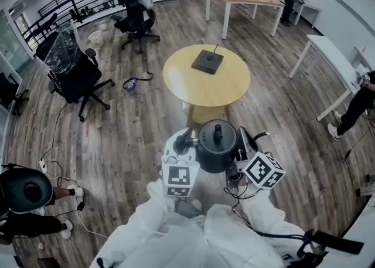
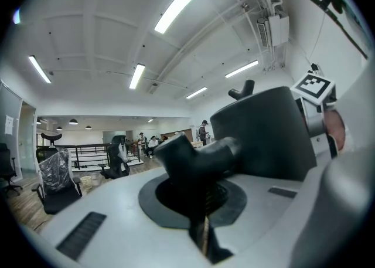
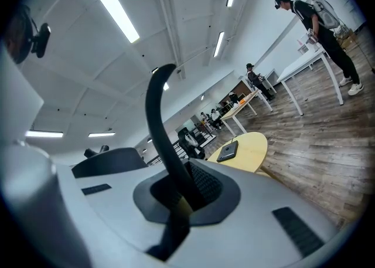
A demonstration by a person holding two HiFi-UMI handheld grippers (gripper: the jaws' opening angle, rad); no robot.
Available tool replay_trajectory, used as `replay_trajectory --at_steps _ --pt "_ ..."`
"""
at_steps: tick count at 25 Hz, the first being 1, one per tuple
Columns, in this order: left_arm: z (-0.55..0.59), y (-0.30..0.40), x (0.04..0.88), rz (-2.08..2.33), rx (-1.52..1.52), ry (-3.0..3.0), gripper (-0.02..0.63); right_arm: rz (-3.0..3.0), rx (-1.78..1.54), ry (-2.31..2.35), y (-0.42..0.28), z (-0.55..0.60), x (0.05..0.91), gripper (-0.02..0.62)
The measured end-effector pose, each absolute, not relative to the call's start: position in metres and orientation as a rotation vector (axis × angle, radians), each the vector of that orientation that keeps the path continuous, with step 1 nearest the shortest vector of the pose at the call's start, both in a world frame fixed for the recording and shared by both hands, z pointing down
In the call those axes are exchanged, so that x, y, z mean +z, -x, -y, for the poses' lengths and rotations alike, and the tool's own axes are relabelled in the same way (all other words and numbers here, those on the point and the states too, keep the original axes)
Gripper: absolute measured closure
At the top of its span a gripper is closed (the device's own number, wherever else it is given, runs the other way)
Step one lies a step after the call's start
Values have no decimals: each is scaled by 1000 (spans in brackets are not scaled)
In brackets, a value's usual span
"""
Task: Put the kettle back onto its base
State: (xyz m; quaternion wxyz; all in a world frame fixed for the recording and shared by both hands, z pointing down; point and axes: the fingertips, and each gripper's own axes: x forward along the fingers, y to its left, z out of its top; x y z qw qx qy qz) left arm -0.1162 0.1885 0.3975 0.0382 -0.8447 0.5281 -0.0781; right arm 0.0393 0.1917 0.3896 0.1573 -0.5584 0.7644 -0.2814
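You have the kettle (image 1: 217,146) lifted, short of the round table (image 1: 181,88). Left gripper (image 2: 202,202) is clamped tight on the spout (image 2: 196,154), right gripper (image 3: 179,197) closed on the thin handle (image 3: 158,117). The base (image 1: 207,61) sits bare on the table, well apart. To do: carry over, seat it, release.
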Motion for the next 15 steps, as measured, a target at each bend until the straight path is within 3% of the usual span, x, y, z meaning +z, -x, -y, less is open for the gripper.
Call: replay_trajectory --at_steps 15 --pt "-129 106 402 -1628 -257 2596 603 -2192 -823 1592 -50 -131 395 584"
